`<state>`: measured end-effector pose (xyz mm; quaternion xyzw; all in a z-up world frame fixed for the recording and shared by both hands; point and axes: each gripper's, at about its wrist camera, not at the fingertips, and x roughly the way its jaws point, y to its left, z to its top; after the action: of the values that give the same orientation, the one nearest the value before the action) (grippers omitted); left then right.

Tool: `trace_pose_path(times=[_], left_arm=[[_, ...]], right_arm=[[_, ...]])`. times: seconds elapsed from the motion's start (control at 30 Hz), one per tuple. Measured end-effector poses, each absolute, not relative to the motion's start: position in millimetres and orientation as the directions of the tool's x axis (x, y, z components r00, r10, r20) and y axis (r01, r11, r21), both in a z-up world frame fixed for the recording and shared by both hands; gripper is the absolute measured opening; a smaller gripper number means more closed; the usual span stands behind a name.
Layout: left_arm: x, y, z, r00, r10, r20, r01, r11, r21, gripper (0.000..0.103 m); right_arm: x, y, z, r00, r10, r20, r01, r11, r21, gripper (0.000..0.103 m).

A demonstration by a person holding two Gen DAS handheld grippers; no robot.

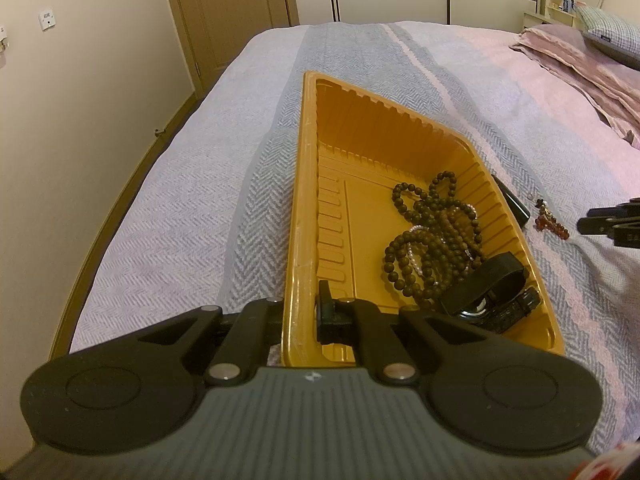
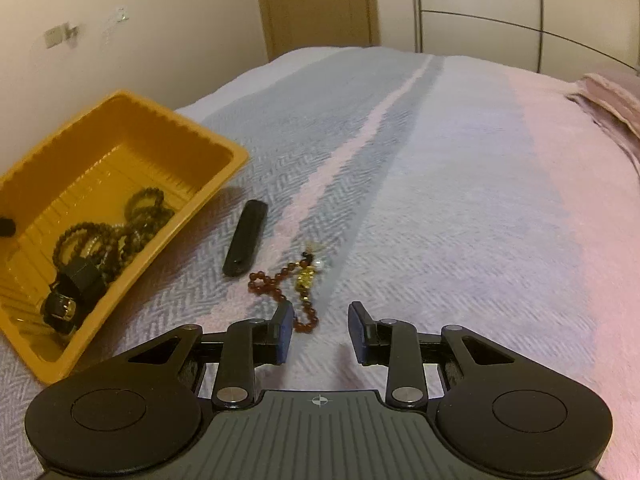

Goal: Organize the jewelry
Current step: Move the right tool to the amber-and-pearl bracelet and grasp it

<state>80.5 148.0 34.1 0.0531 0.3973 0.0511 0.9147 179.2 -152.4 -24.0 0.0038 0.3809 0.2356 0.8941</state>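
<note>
From the left wrist, the left tool [image 1: 308, 320] is pressed together on the near rim of a yellow tray [image 1: 304, 184], one finger inside the wall and the other outside it. The tray sits on the bed [image 1: 168, 208], whose left edge runs along the wall. Inside the tray, toward its right wall, lies a heap of dark bead strands [image 1: 432, 236] with a thin string of pale beads among them, and a black watch [image 1: 492, 292] lies in the near right corner. Just outside the right wall a black case [image 1: 514, 200] shows only in part, and beyond it a red bead bracelet [image 1: 550, 222] lies on the cover. The tip of the right tool [image 1: 612, 222] enters from the right edge of the picture. Folded bedding and a pillow lie at the far right corner of the bed; this view alone shows them fully.

From the right wrist, the right tool [image 2: 320, 330] is spread, with nothing between its fingers, low over the cover. The red bead bracelet [image 2: 280, 280] lies just ahead of the left finger, which hides its near end, and its gold charm and a pale bead show only here. The black case [image 2: 246, 244] is seen whole, lying beside the tray [image 2: 152, 248]. The dark bead strands [image 2: 108, 236] and the watch [image 2: 70, 300] show inside it. The view is slightly blurred.
</note>
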Motion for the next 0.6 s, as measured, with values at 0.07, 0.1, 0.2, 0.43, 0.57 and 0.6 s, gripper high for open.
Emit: trace_pose_path(times=[0.07, 0.1, 0.2, 0.43, 0.57, 0.6], left_arm=[[80.7, 148.2, 34.1, 0.68, 0.135, -0.721, -0.05, 0.989, 0.138, 0.004], [80.7, 148.2, 34.1, 0.68, 0.134, -0.721, -0.049, 0.989, 0.138, 0.004], [80.8, 148.4, 33.8, 0.68, 0.135, -0.721, -0.049, 0.989, 0.139, 0.004], [80.5, 148.0, 34.1, 0.679, 0.134, -0.721, -0.05, 0.989, 0.137, 0.004], [79.9, 147.3, 33.9, 0.68, 0.134, -0.72, -0.05, 0.989, 0.137, 0.004], [79.9, 147.3, 33.9, 0.68, 0.134, -0.721, -0.05, 0.989, 0.136, 0.004]], right_arm=[[185.2, -148.1, -28.6, 0.59, 0.421, -0.689, -0.423, 0.888, 0.18, 0.022], [188.2, -146.1, -30.8, 0.586, 0.419, -0.694, -0.425, 0.888, 0.178, 0.021], [195.4, -140.8, -35.4, 0.577, 0.415, -0.703, -0.435, 0.885, 0.166, 0.019], [204.9, -124.6, -46.7, 0.543, 0.405, -0.735, -0.486, 0.866, 0.118, 0.019], [206.5, -120.7, -48.1, 0.537, 0.398, -0.744, -0.501, 0.86, 0.099, 0.007], [207.3, -120.6, -47.9, 0.533, 0.403, -0.744, -0.5, 0.859, 0.108, 0.004]])
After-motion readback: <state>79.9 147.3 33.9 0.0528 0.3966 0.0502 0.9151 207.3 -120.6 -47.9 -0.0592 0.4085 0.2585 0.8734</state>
